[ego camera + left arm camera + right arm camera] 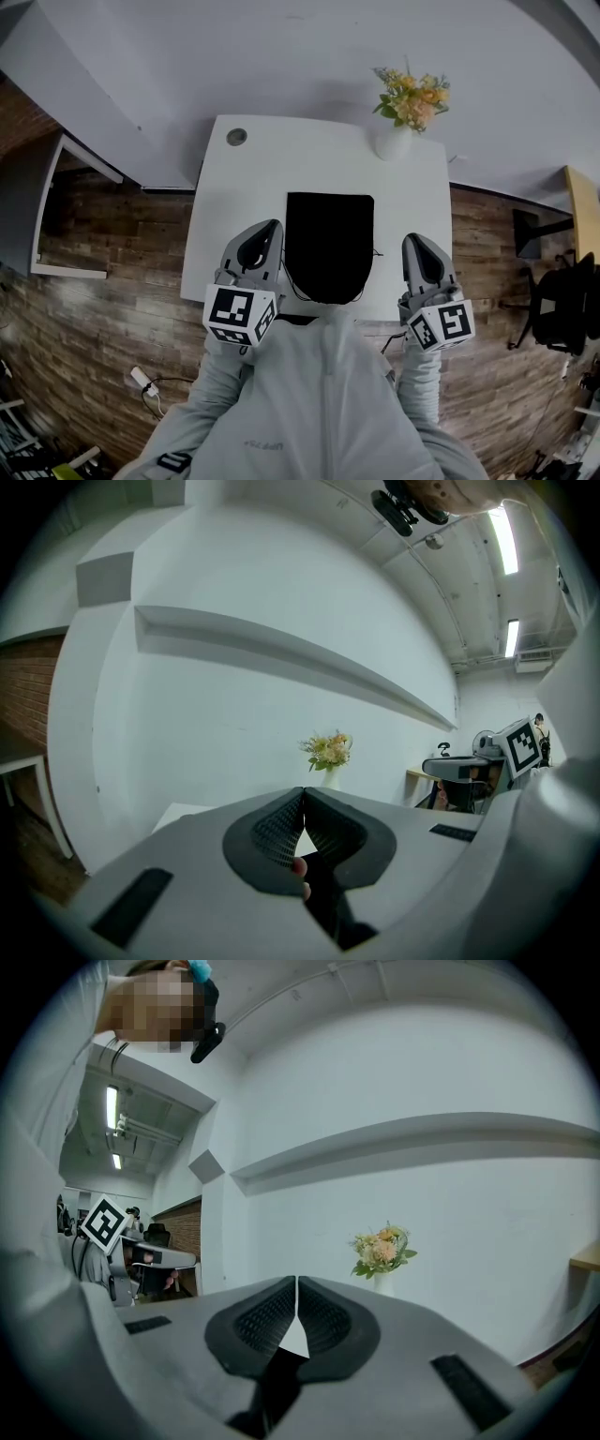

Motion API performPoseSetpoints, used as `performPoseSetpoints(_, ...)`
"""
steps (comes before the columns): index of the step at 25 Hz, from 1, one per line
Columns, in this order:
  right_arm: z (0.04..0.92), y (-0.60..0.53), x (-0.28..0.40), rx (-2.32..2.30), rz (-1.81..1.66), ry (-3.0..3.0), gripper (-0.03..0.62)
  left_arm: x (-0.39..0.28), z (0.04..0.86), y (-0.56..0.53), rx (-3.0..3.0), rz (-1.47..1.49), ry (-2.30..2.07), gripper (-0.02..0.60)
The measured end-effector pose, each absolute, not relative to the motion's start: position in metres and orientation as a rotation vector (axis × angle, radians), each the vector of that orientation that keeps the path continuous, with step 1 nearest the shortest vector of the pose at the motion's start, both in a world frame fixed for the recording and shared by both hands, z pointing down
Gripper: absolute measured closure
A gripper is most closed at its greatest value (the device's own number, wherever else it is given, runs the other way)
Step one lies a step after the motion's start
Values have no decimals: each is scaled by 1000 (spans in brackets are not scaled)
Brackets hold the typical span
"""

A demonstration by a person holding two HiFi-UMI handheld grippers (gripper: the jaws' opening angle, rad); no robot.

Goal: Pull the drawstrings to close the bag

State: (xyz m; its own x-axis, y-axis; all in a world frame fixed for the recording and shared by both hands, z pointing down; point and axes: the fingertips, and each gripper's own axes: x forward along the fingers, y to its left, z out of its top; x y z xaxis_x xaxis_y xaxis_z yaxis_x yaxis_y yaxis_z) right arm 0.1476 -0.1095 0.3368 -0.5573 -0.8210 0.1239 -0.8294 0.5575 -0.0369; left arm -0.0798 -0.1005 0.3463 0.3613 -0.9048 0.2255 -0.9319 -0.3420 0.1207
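You are holding the left tongs (270, 230) just beside the left edge of the black drawstring bag (328, 246), and the right tongs (416, 242) a little way off its right edge, both pointing away from you towards the far side. The bag is lying flat in the middle of the white surface (253, 178), its rounded end sitting towards you, close to the near edge.

In the left gripper view the left tongs (302, 794) are pressing together, ribbed pads meeting at the tip. In the right gripper view the right tongs (296, 1283) are likewise closing tip to tip. No view is showing clearly whether a cord is pinched in either pair.

Beyond the bag, at its far right, a white vase of yellow and orange flowers (405, 108) is standing on the surface. At the bag's far left, a round grey cap (236, 137) is sitting in the surface.
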Motion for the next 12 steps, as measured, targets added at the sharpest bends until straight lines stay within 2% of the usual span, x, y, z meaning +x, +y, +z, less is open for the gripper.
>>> performPoseSetpoints(12,338,-115,146,1407,129,-2681,568,-82,346,-104,2390,179,-1654,556)
